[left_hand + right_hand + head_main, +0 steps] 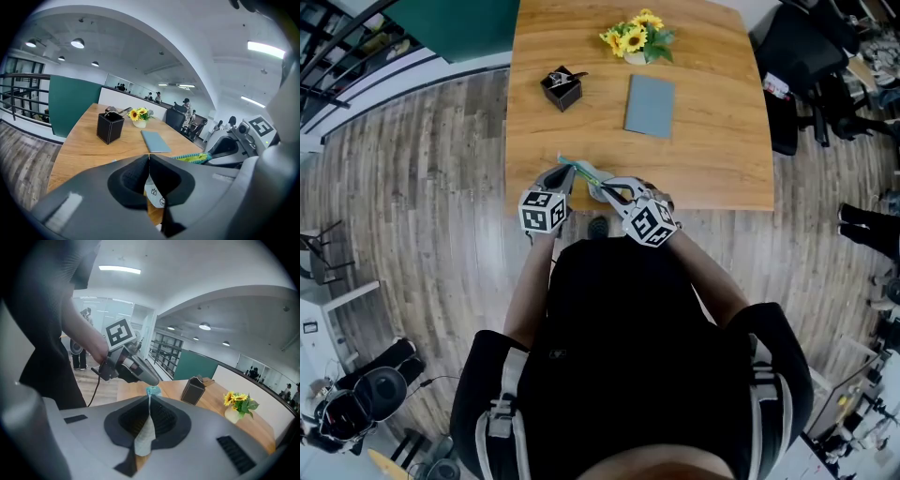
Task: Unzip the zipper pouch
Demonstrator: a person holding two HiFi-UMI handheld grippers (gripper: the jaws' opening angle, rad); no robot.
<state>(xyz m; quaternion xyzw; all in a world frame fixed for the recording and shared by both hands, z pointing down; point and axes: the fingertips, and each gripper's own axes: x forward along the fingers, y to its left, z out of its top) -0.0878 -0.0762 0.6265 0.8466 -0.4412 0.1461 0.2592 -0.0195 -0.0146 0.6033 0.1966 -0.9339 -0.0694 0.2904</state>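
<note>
Zipper pouch (586, 172): a teal and yellow-green thing at the near edge of the surface (712, 141), stretched between the two tongs right in front of the person. From where I stand I can't say whether it rests on the wood or hangs just above it.

Left tongs (149, 161): pressed together on a white flap of the pouch printed with small crowns. The cloth is pinched between the pads and hangs out below them.

Right tongs (149, 401): also closed, clamped on a pale, woven-looking strip of the pouch, with a teal bit poking out at the tips. It could be the zip pull or just a fabric edge; I can't make out which.

Done so far: both grips look set, one at each end of the pouch, with the tongs close together and angled towards each other.

Left to do: I'd judge the actual opening is mostly ahead. No view shows a gaping mouth or the slider's place along the teeth, so how far the zip has run can't be told.

Next move, as I'd guess it: one side holds firm while the other draws along the zip line.

Elsewhere on the surface: a black pen holder (562, 88), a grey notebook (650, 105) and yellow flowers (637, 39), all well apart from the pouch.
</note>
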